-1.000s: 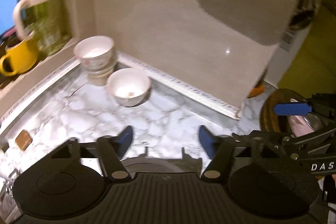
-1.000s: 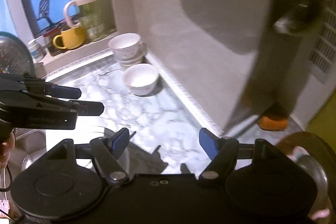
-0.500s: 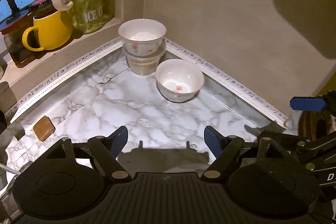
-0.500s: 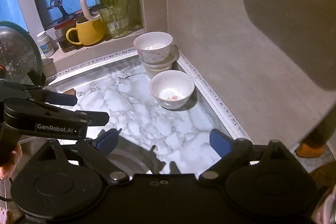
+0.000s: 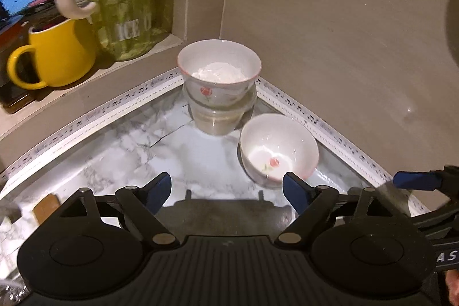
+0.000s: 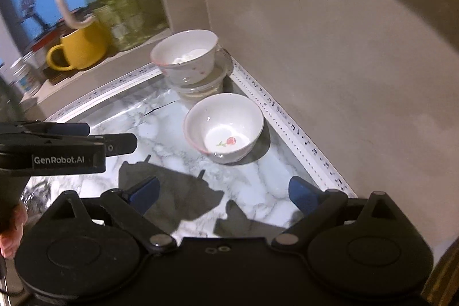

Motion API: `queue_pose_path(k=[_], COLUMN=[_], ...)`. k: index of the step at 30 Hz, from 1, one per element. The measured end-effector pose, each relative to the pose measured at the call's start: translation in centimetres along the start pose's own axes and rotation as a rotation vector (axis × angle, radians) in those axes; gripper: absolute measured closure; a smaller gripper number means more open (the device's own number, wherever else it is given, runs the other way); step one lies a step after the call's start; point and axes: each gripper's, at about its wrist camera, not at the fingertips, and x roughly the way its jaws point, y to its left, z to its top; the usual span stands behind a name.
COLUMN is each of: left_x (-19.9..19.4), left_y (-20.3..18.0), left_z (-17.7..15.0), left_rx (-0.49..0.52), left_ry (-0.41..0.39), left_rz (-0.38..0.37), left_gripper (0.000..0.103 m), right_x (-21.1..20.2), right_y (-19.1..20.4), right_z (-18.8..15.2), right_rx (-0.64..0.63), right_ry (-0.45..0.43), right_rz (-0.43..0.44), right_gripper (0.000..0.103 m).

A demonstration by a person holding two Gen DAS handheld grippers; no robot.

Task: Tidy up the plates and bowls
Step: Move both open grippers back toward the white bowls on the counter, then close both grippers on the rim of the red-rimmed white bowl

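A white bowl with a rose inside (image 5: 278, 146) (image 6: 223, 128) stands alone on the marble counter (image 5: 129, 151) near the wall corner. Behind it, a second rose-patterned bowl (image 5: 219, 70) (image 6: 185, 56) sits on top of a clear container (image 5: 221, 116) (image 6: 200, 88). My left gripper (image 5: 226, 185) hovers just short of the lone bowl, its jaws opening with nothing between them. My right gripper (image 6: 223, 189) is open wide and empty, with the lone bowl ahead of it. The left gripper (image 6: 100, 135) also shows at the left of the right wrist view.
A yellow mug (image 5: 57, 53) (image 6: 80, 48) and a green glass jug with a white handle (image 5: 123, 5) (image 6: 120, 5) stand on the window ledge behind the counter. Beige walls close the corner. A small brown block (image 5: 46, 207) lies at the counter's left.
Both grippers have come forward and down toward the bowls in the corner, which now look much larger. Both pairs of jaws stand wider than a second ago.
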Motion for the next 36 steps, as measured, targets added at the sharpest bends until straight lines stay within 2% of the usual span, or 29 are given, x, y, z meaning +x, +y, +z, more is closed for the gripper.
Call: queue_pose_path(k=[7, 15, 26, 28, 30, 34, 36], left_x=[4.0, 7.8, 10.9, 11.3, 11.8, 12.4, 12.8], left_y=[-0.4, -0.5, -1.1, -1.3, -1.5, -1.4, -1.4], left_z=[2.0, 3.1, 3.9, 4.0, 4.2, 4.2, 4.3], left_rx=[-0.016, -0.028, -0.030, -0.025, -0.026, -0.033, -0.030], left_ry=[0.019, 0.049, 0.070, 0.075, 0.091, 0.100, 0.109], left_rz=[0.028, 0.004, 0.014, 0.015, 0.004, 0.005, 0.008], left_gripper=[0.018, 0.018, 0.019, 0.026, 0.037, 0.041, 0.050], right_x=[3.6, 7.0, 10.0, 10.3, 10.6, 11.1, 11.3], right_y=[-0.7, -1.8, -2.3, -2.3, -2.2, -2.4, -2.4], right_z=[1.7, 2.7, 3.2, 3.3, 3.4, 3.5, 3.6], right_rx=[0.063, 0.143, 0.172, 0.171, 0.169, 0.173, 0.173], right_ry=[0.006, 0.032, 0.064, 0.065, 0.069, 0.074, 0.076], right_rz=[-0.036, -0.046, -0.072, -0.077, -0.083, -0.090, -0.092], right_gripper=[0.009, 0.021, 0.036, 0.039, 0.045, 0.052, 0.054])
